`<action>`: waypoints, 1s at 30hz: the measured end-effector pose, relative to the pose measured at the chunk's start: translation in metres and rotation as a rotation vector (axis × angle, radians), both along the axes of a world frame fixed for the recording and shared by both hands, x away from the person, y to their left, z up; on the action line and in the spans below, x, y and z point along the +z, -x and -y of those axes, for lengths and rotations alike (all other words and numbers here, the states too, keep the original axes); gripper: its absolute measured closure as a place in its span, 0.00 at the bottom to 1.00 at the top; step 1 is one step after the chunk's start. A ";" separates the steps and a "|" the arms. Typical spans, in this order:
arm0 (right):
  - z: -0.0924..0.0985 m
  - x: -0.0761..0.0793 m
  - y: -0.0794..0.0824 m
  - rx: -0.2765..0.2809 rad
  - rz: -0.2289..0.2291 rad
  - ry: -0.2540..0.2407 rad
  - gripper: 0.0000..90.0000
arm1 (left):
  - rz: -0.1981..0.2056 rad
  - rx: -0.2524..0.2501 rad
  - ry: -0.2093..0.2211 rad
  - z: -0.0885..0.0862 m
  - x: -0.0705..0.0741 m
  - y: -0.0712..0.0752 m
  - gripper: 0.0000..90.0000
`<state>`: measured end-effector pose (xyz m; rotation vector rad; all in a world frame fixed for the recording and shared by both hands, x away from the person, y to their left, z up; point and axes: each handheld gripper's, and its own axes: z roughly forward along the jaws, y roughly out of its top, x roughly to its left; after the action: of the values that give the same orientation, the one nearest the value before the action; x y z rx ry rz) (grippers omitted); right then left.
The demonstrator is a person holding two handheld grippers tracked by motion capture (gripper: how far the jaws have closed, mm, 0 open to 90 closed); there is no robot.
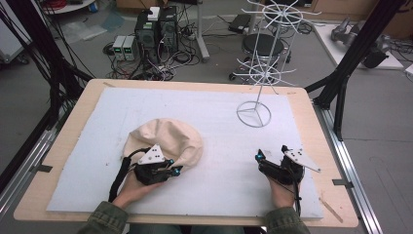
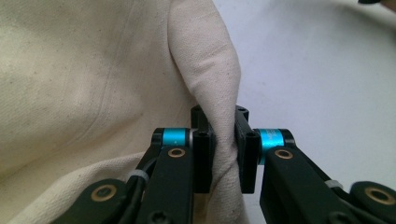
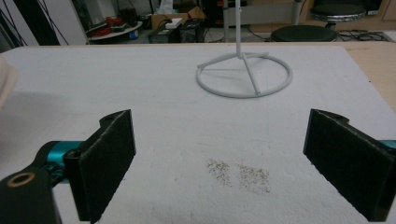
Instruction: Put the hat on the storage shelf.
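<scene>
Grasp step: my left tool (image 2: 223, 140) clamped on cream cloth hat's (image 1: 165, 141) rim fold. Right tool (image 3: 219, 168) apart, idle. Next: lift toward white wire rack (image 1: 260, 63) ahead.

Left gripper (image 1: 171, 171), right gripper (image 1: 271, 155): black jaws, blue collars, brass screws, grey triangular plates, black cables; olive sleeves (image 1: 107, 219).

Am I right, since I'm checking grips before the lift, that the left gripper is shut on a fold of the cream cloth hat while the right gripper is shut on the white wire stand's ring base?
Not quite. The right gripper is open and holds nothing; the right gripper view shows the white wire stand's ring base well beyond it. The left gripper is indeed shut on a fold of the cream cloth hat.
</scene>
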<state>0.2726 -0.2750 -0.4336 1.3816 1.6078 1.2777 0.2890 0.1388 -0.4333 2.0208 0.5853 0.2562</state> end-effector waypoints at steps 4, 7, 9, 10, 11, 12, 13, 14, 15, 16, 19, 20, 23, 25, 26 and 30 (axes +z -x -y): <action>0.000 0.000 0.000 0.001 0.003 0.003 0.09 | 0.027 0.021 0.086 -0.009 0.006 0.003 0.90; 0.000 0.000 0.000 0.001 0.003 0.003 0.09 | 0.036 0.025 0.114 -0.013 0.008 0.004 0.90; 0.000 0.000 0.000 0.001 0.002 0.002 0.09 | 0.054 0.030 0.151 -0.017 0.011 0.005 0.90; 0.000 0.000 0.000 0.001 0.002 0.002 0.09 | 0.064 0.032 0.170 -0.019 0.012 0.006 0.89; 0.000 0.000 0.000 0.001 0.001 0.003 0.09 | 0.077 0.034 0.185 -0.021 0.014 0.007 0.89; 0.000 0.000 0.000 0.001 0.001 0.003 0.09 | 0.092 0.038 0.200 -0.023 0.016 0.008 0.89; 0.000 0.000 0.000 0.001 0.002 0.004 0.09 | 0.101 0.039 0.217 -0.026 0.018 0.009 0.89; 0.000 0.000 0.000 0.000 0.003 0.004 0.09 | 0.107 0.046 0.257 -0.030 0.021 0.010 0.89; 0.000 0.000 0.000 0.000 0.003 0.006 0.09 | 0.107 0.046 0.257 -0.030 0.021 0.010 0.89; 0.000 0.000 0.000 -0.001 0.003 0.004 0.09 | 0.113 0.048 0.271 -0.033 0.023 0.010 0.89; 0.000 0.000 0.000 -0.002 0.003 0.005 0.09 | 0.131 0.063 0.318 -0.040 0.029 0.011 0.89; 0.000 0.000 0.000 -0.003 0.003 0.007 0.09 | 0.141 0.072 0.337 -0.042 0.032 0.012 0.89; 0.000 0.000 0.000 -0.002 0.003 0.005 0.09 | 0.168 0.081 0.398 -0.050 0.039 0.013 0.89; 0.000 0.000 0.000 -0.003 0.003 0.007 0.09 | 0.186 0.088 0.423 -0.051 0.042 0.014 0.89; 0.000 0.000 0.000 -0.002 0.003 0.005 0.09 | 0.207 0.092 0.438 -0.052 0.045 0.014 0.89; -0.001 0.000 0.000 -0.003 0.004 0.005 0.09 | 0.283 0.114 0.463 -0.054 0.059 0.016 0.89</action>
<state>0.2721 -0.2739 -0.4335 1.3768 1.6043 1.2728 0.2730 0.1923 -0.3740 1.4767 0.5243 0.4258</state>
